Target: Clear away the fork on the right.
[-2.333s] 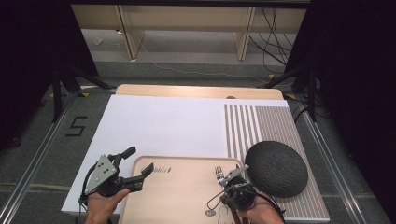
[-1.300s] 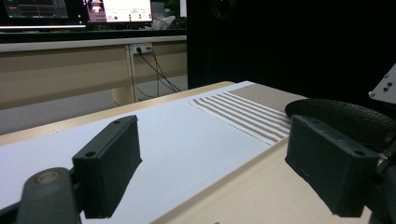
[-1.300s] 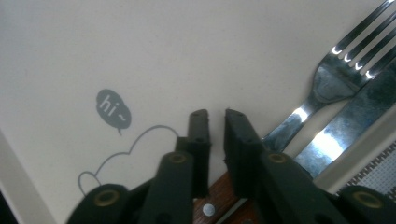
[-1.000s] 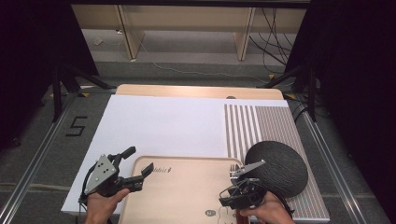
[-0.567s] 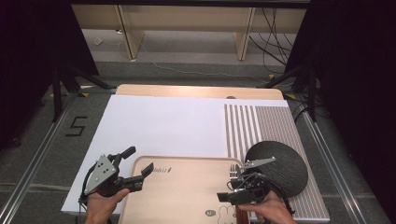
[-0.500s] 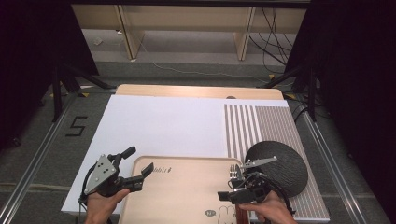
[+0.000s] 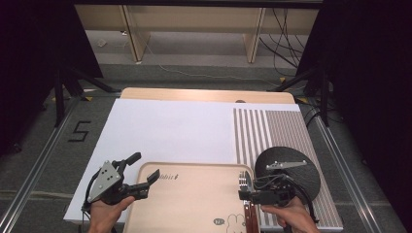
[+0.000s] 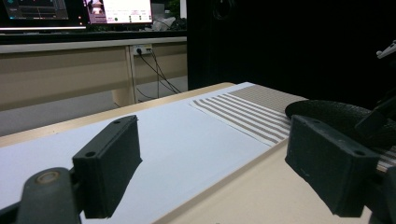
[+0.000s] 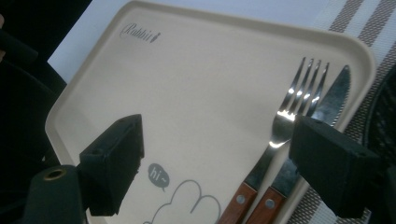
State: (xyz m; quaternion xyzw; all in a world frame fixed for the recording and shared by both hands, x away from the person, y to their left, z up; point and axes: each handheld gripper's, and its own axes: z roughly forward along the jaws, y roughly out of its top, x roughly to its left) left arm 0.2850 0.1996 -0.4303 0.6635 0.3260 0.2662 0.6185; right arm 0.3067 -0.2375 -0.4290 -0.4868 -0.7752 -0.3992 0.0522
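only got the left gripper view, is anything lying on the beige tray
Observer: Yes. A steel fork with a wooden handle and a matching steel knife lie side by side along the right edge of the beige rectangular tray.
Operator: is the right gripper holding either
Observer: No. The right gripper is open above the handles. Its jaws have just been opening, and nothing is between them.
Operator: which one is nearer the black round mat
Observer: The knife is nearer the black round mat. The fork lies on the knife's inner side, and both tips point away from the person.
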